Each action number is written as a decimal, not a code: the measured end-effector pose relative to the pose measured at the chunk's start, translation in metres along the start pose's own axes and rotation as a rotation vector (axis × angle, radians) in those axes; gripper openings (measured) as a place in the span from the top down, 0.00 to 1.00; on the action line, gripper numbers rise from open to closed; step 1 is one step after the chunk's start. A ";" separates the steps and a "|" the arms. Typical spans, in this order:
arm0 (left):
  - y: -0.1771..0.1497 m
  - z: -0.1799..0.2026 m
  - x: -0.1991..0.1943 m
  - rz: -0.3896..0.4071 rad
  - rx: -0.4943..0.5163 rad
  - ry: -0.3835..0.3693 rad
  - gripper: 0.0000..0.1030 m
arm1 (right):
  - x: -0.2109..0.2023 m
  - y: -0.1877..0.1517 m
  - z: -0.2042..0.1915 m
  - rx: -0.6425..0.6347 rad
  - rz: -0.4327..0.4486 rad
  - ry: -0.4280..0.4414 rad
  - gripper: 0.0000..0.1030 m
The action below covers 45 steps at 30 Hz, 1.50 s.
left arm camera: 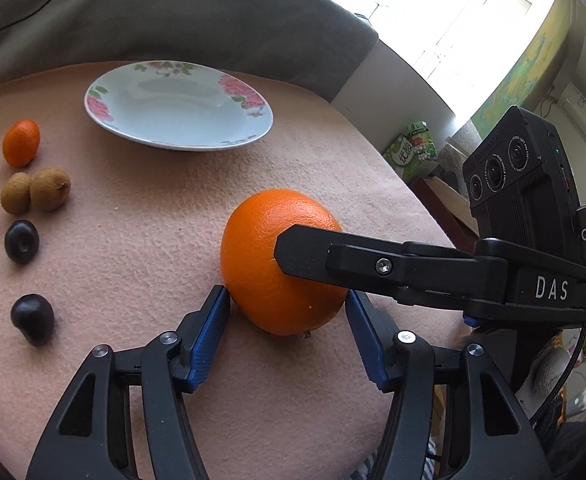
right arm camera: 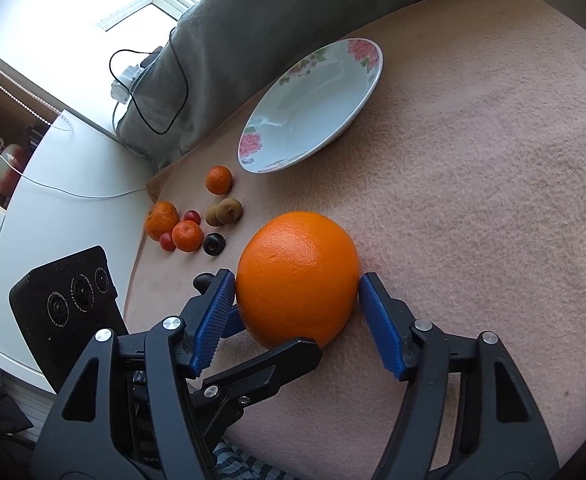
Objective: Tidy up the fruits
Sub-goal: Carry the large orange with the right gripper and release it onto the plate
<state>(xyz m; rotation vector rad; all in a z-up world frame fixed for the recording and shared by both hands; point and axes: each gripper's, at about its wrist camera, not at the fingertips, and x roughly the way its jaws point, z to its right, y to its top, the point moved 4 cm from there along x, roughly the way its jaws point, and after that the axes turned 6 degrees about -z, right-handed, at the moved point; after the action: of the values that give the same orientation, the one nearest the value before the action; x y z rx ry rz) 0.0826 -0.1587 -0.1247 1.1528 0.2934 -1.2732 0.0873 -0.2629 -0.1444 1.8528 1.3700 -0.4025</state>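
A large orange (left arm camera: pixel 269 264) (right arm camera: pixel 297 276) rests on the pink cloth. My left gripper (left arm camera: pixel 287 304) is open around its near end, blue pads beside it. My right gripper (right arm camera: pixel 297 292) closes on its two sides, blue pads touching the peel; one of its black fingers (left arm camera: pixel 313 252) crosses the orange in the left wrist view. A white floral plate (left arm camera: pixel 181 136) (right arm camera: pixel 357 100) sits empty behind. To the left lie a small mandarin (left arm camera: pixel 21 143), two brown longans (left arm camera: pixel 37 190), and two dark fruits (left arm camera: pixel 21 241).
More mandarins (right arm camera: pixel 187 235) and cherry tomatoes (right arm camera: pixel 167 241) lie near the cloth's left edge. A grey-green blanket (left arm camera: pixel 173 12) rises behind the plate. The table edge (left arm camera: pixel 425 200) drops off to the right. A white cabinet (right arm camera: pixel 73 160) stands at left.
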 end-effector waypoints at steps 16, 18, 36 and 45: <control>0.008 -0.007 -0.019 0.069 -0.001 0.014 0.43 | -0.002 0.012 -0.024 -0.071 0.028 -0.045 0.35; 0.013 -0.010 -0.023 0.083 -0.003 0.016 0.43 | -0.002 0.017 -0.030 -0.085 0.033 -0.050 0.35; 0.063 -0.040 -0.024 0.158 -0.064 0.067 0.43 | 0.025 0.084 -0.054 -0.158 0.025 -0.065 0.35; 0.072 -0.047 -0.023 0.173 -0.072 0.083 0.43 | 0.032 0.104 -0.047 -0.112 0.013 -0.044 0.35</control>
<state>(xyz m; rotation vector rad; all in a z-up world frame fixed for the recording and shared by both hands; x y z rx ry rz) 0.1547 -0.1177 -0.0922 1.1454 0.2921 -1.0572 0.1846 -0.2186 -0.0941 1.7512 1.3230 -0.3511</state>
